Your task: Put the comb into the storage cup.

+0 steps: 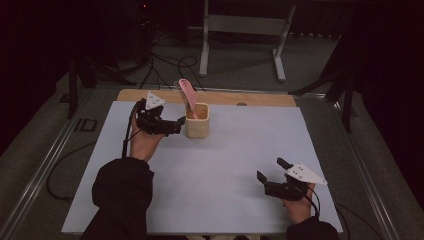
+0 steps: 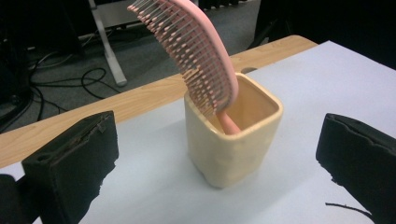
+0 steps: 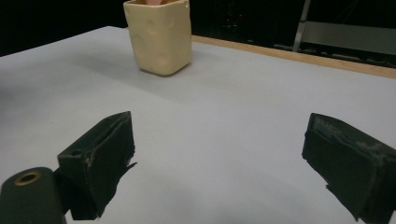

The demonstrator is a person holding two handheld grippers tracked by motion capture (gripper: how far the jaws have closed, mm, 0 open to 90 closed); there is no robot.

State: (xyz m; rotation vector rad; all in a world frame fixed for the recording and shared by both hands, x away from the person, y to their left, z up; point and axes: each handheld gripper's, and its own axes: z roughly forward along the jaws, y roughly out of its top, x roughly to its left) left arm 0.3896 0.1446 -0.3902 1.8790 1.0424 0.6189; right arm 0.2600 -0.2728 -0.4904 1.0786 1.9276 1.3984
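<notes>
R gripper [image 1: 270, 173] near edge at 5 o'clock, jaws wide, empty, well apart from cup [image 1: 197, 120]. L gripper [image 1: 178, 124] nearer: jaws wide, empty, cup just beside at its 3 o'clock. Brush [image 1: 188, 96] stands in cup, head leaning to 11.

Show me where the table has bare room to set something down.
Free: the wide white sheet between the cream cup and the right hand-held gripper, and the far right stretch beyond the cup. Crowded: the far left, where the left hand-held gripper hangs open right beside the cup holding the pink hairbrush.
</notes>
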